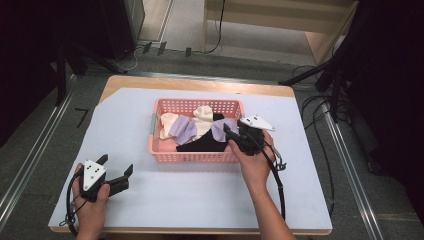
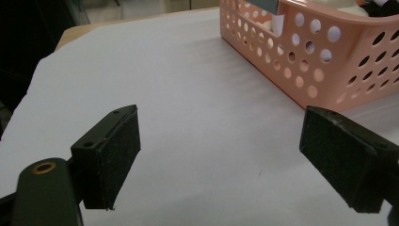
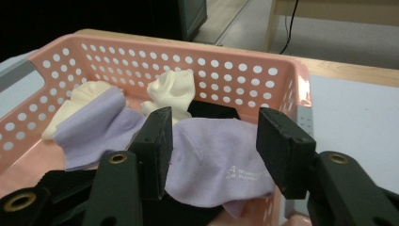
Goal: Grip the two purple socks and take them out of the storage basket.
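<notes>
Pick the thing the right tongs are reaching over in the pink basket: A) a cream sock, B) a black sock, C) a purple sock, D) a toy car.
C: in the right gripper view the right tongs stand open on either side of the purple sock with small white print, lying in the pink basket.

A wooden table (image 1: 200,84) topped with a pale lilac sheet (image 1: 210,190) stands on a grey floor (image 1: 30,150), with metal rails (image 1: 345,165) running along both sides. Beyond it, black cables (image 1: 217,30) trail across the floor toward light wooden furniture (image 1: 280,20). Dark stands and black drapes (image 1: 390,75) close in left and right.
</notes>
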The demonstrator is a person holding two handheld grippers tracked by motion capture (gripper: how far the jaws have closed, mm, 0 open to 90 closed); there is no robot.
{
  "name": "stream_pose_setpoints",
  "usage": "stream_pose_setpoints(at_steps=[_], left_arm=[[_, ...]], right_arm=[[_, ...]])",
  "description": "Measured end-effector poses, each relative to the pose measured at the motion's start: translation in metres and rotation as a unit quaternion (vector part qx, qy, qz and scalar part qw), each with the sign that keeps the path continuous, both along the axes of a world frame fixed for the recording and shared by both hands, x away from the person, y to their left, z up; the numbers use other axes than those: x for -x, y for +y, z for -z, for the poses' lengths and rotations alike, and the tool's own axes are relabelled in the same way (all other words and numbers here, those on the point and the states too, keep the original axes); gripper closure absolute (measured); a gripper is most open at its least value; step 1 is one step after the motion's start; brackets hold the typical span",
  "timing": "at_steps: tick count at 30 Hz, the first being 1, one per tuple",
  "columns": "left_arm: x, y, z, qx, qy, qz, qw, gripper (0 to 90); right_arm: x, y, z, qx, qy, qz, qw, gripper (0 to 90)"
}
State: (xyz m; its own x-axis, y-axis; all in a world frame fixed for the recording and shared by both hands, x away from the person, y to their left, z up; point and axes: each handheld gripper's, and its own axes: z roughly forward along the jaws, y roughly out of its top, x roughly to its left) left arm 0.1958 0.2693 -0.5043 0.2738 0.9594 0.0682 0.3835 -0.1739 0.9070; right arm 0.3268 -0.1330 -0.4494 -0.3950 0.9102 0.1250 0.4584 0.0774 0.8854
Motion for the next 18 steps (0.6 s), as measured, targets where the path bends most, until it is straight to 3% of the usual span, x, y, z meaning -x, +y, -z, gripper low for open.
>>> stream_pose_setpoints(at_steps=[12,14,18], left_arm=[[0.0,-0.001,0.0,0.0,-0.001,-0.001,1.0,14.0],[0.0,-0.001,0.0,0.0,0.001,-0.001,1.0,14.0],[0.0,0.0,0.0,-0.001,0.001,0.0,1.0,14.0]], right_arm=[[-0.019,0.014,0.008,0.008,0.033,0.005,0.9994,46.6],[-0.024,0.018,0.011,0.02,0.049,0.005,0.9986,46.3],[-0.028,0.021,0.014,0.029,0.052,0.008,0.9982,46.4]])
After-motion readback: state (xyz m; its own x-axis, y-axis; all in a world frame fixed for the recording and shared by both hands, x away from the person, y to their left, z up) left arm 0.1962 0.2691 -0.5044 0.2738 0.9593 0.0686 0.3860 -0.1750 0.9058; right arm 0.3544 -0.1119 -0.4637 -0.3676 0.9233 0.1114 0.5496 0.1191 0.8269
